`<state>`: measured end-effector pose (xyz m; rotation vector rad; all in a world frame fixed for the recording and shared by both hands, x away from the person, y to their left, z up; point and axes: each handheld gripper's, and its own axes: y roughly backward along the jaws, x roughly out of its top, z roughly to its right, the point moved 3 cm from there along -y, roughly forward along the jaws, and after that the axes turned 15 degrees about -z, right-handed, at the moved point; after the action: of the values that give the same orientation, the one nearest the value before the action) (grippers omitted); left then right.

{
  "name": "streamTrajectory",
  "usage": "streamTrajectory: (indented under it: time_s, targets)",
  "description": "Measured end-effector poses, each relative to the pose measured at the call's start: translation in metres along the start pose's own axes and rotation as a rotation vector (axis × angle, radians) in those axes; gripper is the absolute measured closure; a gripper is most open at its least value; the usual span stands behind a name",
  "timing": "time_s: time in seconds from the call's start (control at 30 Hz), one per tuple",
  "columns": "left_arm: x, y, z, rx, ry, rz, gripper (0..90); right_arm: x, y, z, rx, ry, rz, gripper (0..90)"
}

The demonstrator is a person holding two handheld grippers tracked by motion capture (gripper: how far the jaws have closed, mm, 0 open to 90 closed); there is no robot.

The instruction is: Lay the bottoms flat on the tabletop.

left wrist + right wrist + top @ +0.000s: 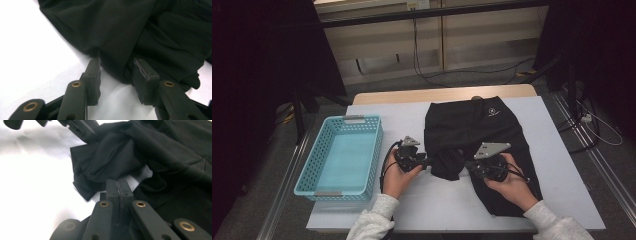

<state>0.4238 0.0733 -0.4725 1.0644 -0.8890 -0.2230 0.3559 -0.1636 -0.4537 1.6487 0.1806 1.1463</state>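
Observation:
A black garment lies spread on the white table, with one part bunched into a fold between my two grippers. My left gripper comes in from the left. In the left gripper view its jaws stand apart around the fold, and white table shows between them lower down. My right gripper reaches in from the right. Its pads are pressed together at the fold's edge, seemingly pinching thin cloth. The left gripper's jaws show at the top of that view.
A light blue plastic basket stands empty at the table's left side. Beyond the table's far edge are a grey floor, cables and dark stands. The garment carries a small white logo near its far end.

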Motion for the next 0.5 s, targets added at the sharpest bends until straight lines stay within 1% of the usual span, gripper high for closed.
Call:
streamTrajectory:
  time_s: [0.03, 0.1, 0.13, 0.2, 0.23, 0.3, 0.33, 0.37, 0.4, 0.43, 0.5]
  targets:
    - [0.0002, -0.0006, -0.0004, 0.006, -0.008, -0.005, 60.5, 0.0003, 0.0007, -0.0004, -0.004, 0.003, 0.004, 90.0]
    - [0.0001, -0.0017, -0.0013, 0.008, 0.002, -0.011, 67.0, 0.0010, 0.0017, -0.0010, -0.007, 0.004, 0.002, 90.0]
    - [0.0002, -0.0025, -0.0012, 0.005, 0.009, -0.012, 68.3, 0.0011, 0.0022, -0.0011, -0.007, 0.005, 0.006, 90.0]
    - [0.0001, -0.0035, -0.0010, 0.004, 0.014, -0.027, 74.7, 0.0007, 0.0029, -0.0006, -0.008, 0.001, 0.006, 90.0]
    - [0.0003, -0.0044, -0.0002, 0.001, 0.018, -0.029, 76.2, 0.0005, 0.0030, -0.0002, -0.009, -0.001, 0.007, 90.0]
    - [0.0010, -0.0067, 0.0021, -0.001, 0.013, -0.035, 81.2, 0.0001, 0.0030, 0.0000, -0.006, -0.003, 0.006, 90.0]
    - [0.0014, -0.0071, 0.0033, -0.006, 0.019, -0.033, 83.4, 0.0001, 0.0029, 0.0001, -0.007, -0.004, 0.006, 90.0]
    - [0.0018, -0.0070, 0.0038, 0.000, 0.025, -0.030, 86.3, 0.0002, 0.0026, -0.0001, -0.005, -0.003, 0.005, 90.0]
    - [0.0023, -0.0059, 0.0038, -0.007, 0.033, -0.032, 87.6, 0.0002, 0.0024, -0.0004, -0.004, -0.003, 0.004, 90.0]
    - [0.0028, -0.0039, 0.0037, -0.014, 0.043, -0.023, 89.2, 0.0002, 0.0021, -0.0006, -0.003, -0.003, 0.002, 90.0]
    - [0.0043, 0.0026, 0.0024, -0.014, 0.054, -0.009, 89.7, 0.0003, 0.0016, -0.0008, -0.004, -0.002, 0.001, 90.0]
